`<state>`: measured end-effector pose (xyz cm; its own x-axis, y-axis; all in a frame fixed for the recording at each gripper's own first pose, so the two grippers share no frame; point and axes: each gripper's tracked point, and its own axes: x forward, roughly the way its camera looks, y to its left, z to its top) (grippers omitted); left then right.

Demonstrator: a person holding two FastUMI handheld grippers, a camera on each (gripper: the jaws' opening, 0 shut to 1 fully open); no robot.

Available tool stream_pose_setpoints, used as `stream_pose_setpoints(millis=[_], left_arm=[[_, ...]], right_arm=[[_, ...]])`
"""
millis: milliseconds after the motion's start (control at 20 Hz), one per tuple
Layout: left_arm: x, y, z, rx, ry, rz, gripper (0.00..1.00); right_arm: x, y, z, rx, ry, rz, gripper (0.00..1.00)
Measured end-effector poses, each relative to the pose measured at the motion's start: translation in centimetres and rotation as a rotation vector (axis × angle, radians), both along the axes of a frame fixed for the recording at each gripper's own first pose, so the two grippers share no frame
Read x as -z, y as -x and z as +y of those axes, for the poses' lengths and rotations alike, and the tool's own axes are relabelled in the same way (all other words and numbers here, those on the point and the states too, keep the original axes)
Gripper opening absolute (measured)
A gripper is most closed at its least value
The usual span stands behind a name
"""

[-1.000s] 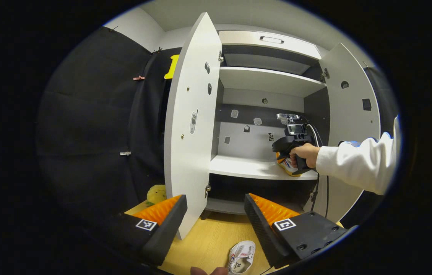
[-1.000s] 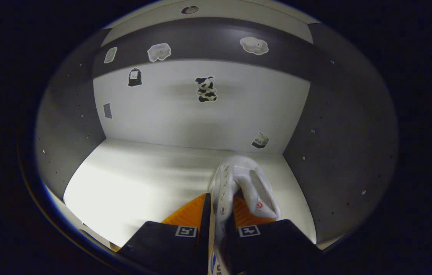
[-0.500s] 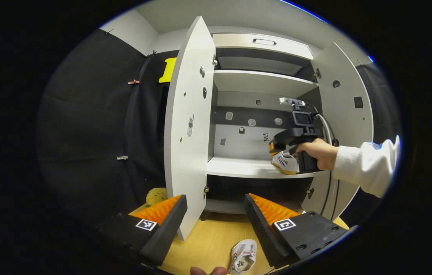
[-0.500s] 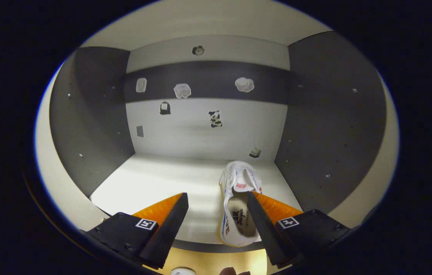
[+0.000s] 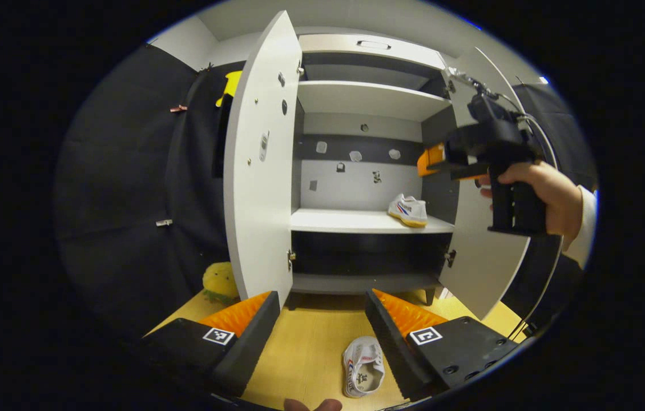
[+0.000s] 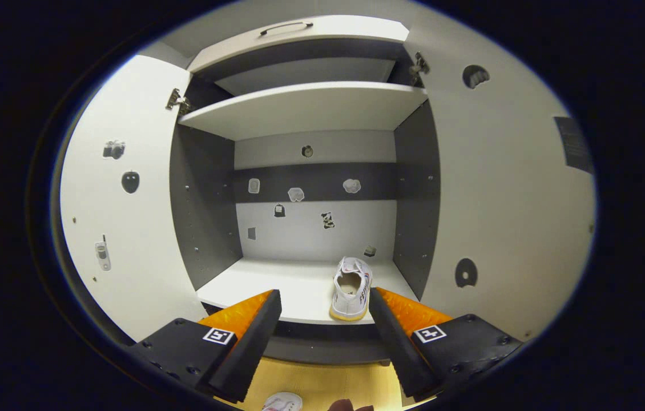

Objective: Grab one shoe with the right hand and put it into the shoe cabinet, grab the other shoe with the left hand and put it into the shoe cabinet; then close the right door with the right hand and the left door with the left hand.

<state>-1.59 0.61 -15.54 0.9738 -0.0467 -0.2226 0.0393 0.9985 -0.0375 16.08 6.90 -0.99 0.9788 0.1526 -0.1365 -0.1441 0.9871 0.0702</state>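
The shoe cabinet [image 5: 368, 100] stands with both doors swung wide, the left door [image 5: 257, 171] edge-on toward the left gripper view and the right door [image 5: 479, 251] angled out behind the person's hand [image 5: 545, 191]. On its white middle shelf [image 5: 351, 220] sits one white shoe [image 5: 408, 209], placed at the right end of the shelf close to the dark side wall; in the right gripper view the same shoe [image 6: 351, 288] rests with its heel at the front edge of the shelf [image 6: 277, 285] and its toe pointing toward the back panel, where several small stickers [image 6: 328, 220] are stuck. The upper shelf [image 6: 305, 105] carries nothing that can be made out. The other shoe [image 5: 363, 374] lies on the wooden floor [image 5: 311, 342] in front of the cabinet, opening upward, just inside the right finger of the left gripper [image 5: 322, 319]. That gripper's jaws are spread wide and hold nothing; the floor and the cabinet's base show between them. The right gripper [image 6: 325, 317] likewise has its jaws spread wide and empty, apart from the shelved shoe, which appears between and beyond the fingertips without touching them. In the left gripper view the right gripper [image 5: 434, 162] is held up in front of the right door, above and to the right of the shelved shoe. A yellow soft toy [image 5: 218, 282] sits on the floor left of the cabinet.
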Motion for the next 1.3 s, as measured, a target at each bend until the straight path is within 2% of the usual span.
stream_pose_setpoints(millis=[150,250,450,550,800,1000,1050,1150,1200,1250,1300], left_arm=[[5.4,1.0,-2.6,0.111,0.015,0.107,0.95],[9.4,1.3,-3.8,0.149,0.021,0.187,0.95],[16.2,1.2,-4.3,0.166,0.012,0.305,0.95],[19.0,0.5,-4.8,0.182,0.008,0.331,0.95],[24.5,-2.2,-4.7,0.163,-0.043,0.367,0.93],[27.6,-4.5,-5.1,0.165,-0.07,0.384,0.83],[28.0,-5.2,-5.1,0.163,-0.074,0.378,0.74],[28.5,-6.5,-5.5,0.167,-0.074,0.365,0.62],[28.7,-7.1,-5.8,0.171,-0.076,0.366,0.6],[29.2,-7.6,-6.3,0.182,-0.072,0.379,0.51],[29.7,-7.8,-6.4,0.179,-0.077,0.391,0.47]], right_arm=[[-2.4,3.8,-1.3,-0.01,-0.01,-0.074,0.98],[-3.3,5.9,-2.1,-0.013,-0.025,-0.101,0.98],[-5.3,8.4,-2.8,-0.045,-0.056,-0.156,0.98],[-5.1,9.3,-3.4,-0.045,-0.056,-0.158,0.98],[-5.6,11.5,-5.4,-0.023,-0.038,-0.155,0.98],[-7.1,12.8,-7.7,0.006,-0.036,-0.181,0.98],[-7.2,13.1,-8.5,0.015,-0.027,-0.181,0.98],[-7.1,13.5,-10.0,0.039,-0.003,-0.177,0.98],[-6.9,13.7,-10.9,0.054,0.015,-0.175,0.98],[-6.7,13.7,-11.9,0.072,0.034,-0.18,0.98],[-6.3,13.6,-12.9,0.094,0.048,-0.176,0.98]])
